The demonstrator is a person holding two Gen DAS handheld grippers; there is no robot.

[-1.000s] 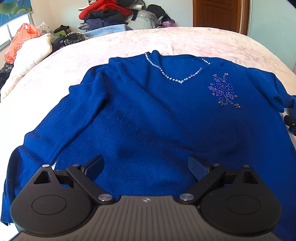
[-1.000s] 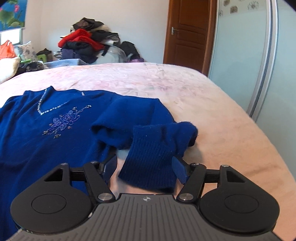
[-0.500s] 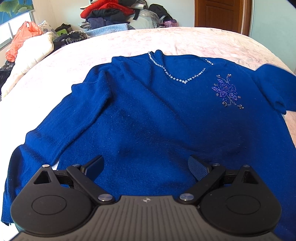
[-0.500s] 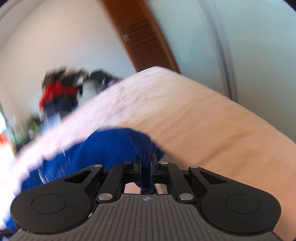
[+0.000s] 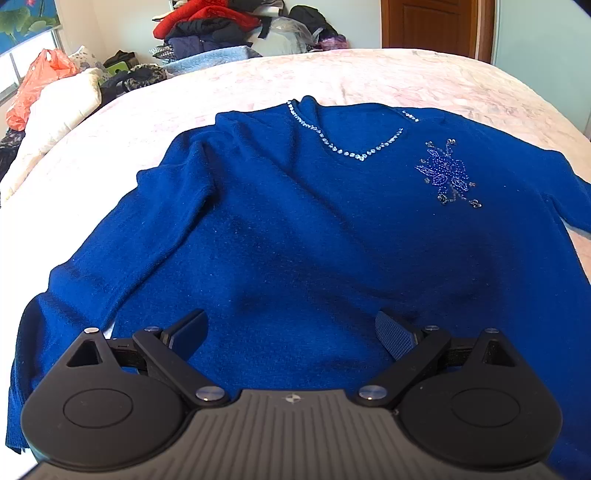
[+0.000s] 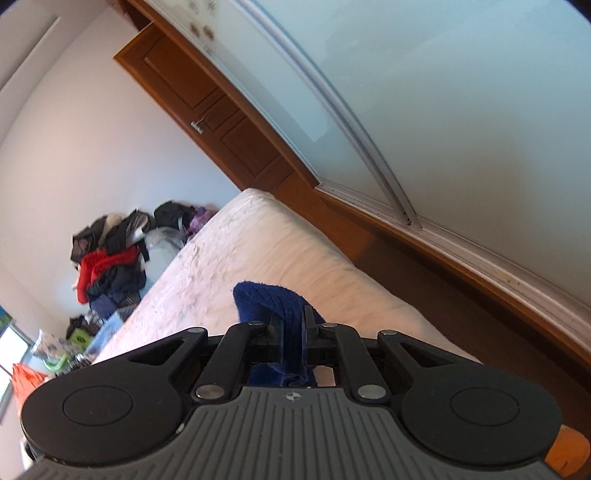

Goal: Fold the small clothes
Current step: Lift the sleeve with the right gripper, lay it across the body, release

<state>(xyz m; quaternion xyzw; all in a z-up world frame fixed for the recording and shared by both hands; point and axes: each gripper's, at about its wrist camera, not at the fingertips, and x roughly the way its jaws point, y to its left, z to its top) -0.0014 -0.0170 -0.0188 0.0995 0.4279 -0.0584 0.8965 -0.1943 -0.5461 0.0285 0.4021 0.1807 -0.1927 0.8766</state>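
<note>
**Barely begun: one cuff lifted, no fold laid**

Left wrist view: my left gripper [image 5: 291, 328] gaped wide, empty, above the near hem of the blue sweater [image 5: 314, 229], spread flat on the bed [image 5: 369, 74].

Right wrist view: my right gripper [image 6: 293, 325] pinched the sleeve cuff [image 6: 273, 299]; every fold remained, I judged.

Left wrist view: set low and close over the hem of the blue sweater [image 5: 295, 229], looking level along it toward the neckline, the clothes pile [image 5: 221, 26] and the door [image 5: 436, 26] beyond the bed [image 5: 406, 77]. Right wrist view: rolled steeply, raised off the bed's [image 6: 280, 251] edge, facing the far wall. The 2 views share the bed, clothes pile [image 6: 107, 266] and door [image 6: 218, 110].
</note>
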